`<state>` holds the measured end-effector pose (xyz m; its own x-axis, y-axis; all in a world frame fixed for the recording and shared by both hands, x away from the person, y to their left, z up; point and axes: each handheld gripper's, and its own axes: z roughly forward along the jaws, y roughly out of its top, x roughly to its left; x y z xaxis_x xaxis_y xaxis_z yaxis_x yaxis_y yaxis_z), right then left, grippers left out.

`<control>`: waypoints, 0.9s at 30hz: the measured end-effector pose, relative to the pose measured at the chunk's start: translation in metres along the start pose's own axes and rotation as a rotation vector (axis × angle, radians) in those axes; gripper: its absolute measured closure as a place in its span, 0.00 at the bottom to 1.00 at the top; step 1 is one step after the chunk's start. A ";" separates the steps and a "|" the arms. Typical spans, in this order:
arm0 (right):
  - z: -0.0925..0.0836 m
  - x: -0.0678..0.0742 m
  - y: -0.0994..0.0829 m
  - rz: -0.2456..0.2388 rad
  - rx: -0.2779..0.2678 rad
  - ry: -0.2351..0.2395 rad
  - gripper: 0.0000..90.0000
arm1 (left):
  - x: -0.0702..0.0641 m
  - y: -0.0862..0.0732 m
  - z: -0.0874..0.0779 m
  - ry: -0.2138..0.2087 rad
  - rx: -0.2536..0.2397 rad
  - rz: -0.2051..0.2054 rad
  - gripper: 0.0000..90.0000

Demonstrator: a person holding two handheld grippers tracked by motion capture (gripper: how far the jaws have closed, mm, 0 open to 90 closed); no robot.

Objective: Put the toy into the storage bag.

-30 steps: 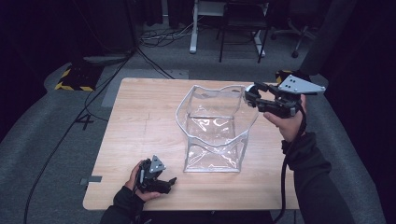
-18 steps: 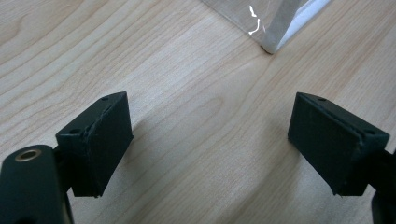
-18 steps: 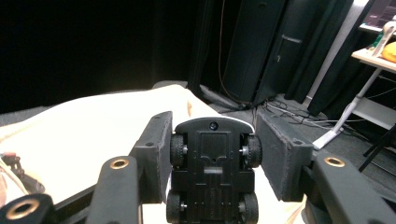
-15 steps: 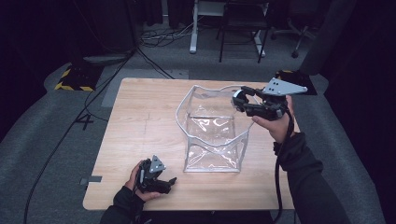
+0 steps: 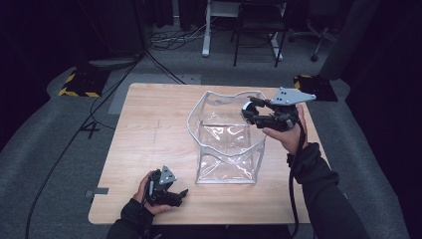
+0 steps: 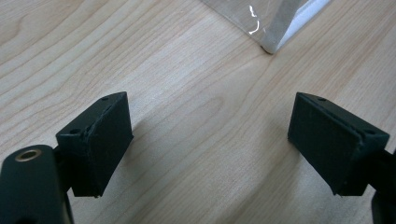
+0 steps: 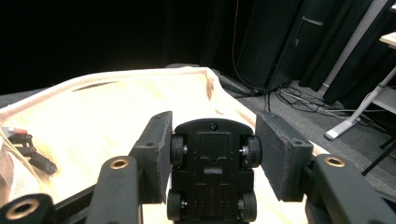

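The right gripper (image 5: 252, 110) held a small black toy car (image 7: 212, 168) clamped by its wheels over the clear plastic bag (image 5: 229, 142) on the worktop (image 5: 149, 129), and would best lower it inside before releasing, while the left gripper (image 5: 175, 195) rested open, holding nothing.

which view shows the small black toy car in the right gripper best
The right gripper view: the small black toy car sits close up between the right gripper's jaws, underside and four wheels facing the camera. In the high view the right gripper hangs over the clear plastic bag's rim, the car too small to make out.
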<state>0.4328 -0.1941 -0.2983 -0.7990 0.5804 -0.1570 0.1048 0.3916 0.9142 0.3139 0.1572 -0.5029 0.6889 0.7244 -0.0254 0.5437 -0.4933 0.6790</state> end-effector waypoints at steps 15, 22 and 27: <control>0.007 -0.001 -0.014 0.004 0.052 0.014 0.54 | 0.000 0.000 0.000 -0.001 -0.002 0.001 0.16; 0.010 -0.003 -0.017 -0.016 0.125 0.040 0.54 | 0.000 0.000 0.000 0.000 -0.002 0.000 0.16; 0.010 -0.005 -0.017 -0.023 0.180 0.064 0.54 | 0.000 0.000 0.000 -0.002 0.003 0.001 0.16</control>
<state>0.4411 -0.1963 -0.3174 -0.8376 0.5260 -0.1475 0.1861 0.5287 0.8282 0.3140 0.1574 -0.5027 0.6903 0.7230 -0.0258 0.5442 -0.4953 0.6772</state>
